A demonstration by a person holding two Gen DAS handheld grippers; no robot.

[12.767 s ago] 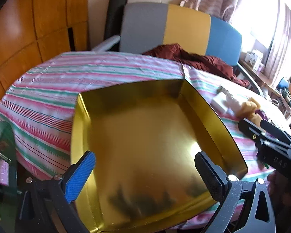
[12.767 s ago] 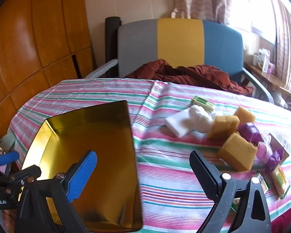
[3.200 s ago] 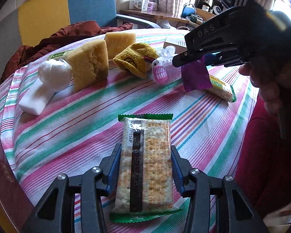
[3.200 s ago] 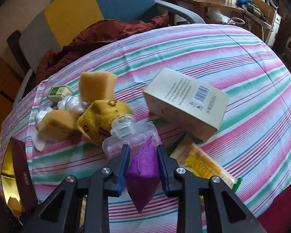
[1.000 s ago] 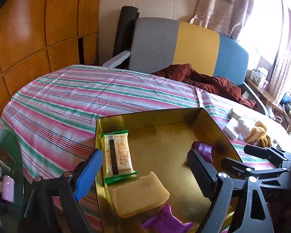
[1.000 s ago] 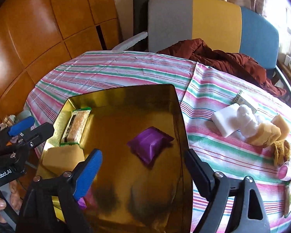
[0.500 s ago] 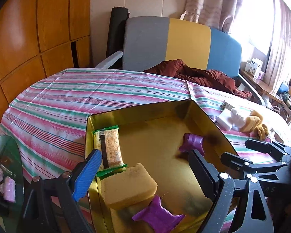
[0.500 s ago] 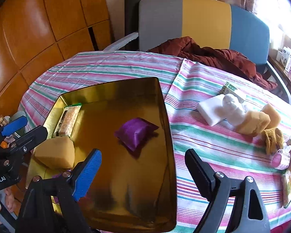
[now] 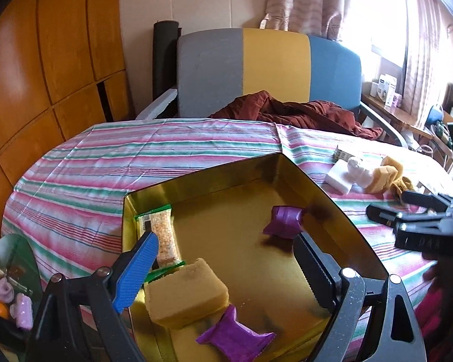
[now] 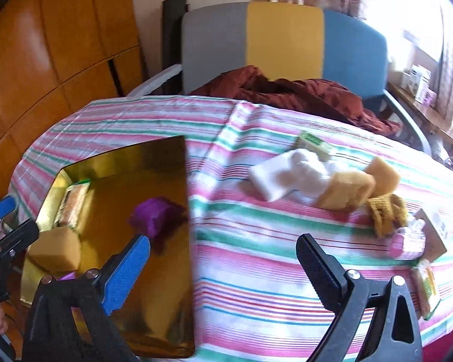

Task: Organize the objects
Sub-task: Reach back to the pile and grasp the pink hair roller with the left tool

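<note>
Since 1 s ago my right gripper (image 10: 223,253) has swung off the tray (image 9: 341,211) toward the tablecloth (image 10: 256,271); its jaws are opening, nothing between them. Left gripper (image 9: 226,262) hangs wide, empty, over the tray. Inside: sponge (image 9: 185,295), crackers (image 9: 163,232), 2 purple packets (image 9: 285,218).

The right gripper (image 10: 223,259), its jaws opening and empty, hangs over the gold tray's (image 10: 187,211) right edge; a purple packet (image 10: 154,214) lies inside the tray.
</note>
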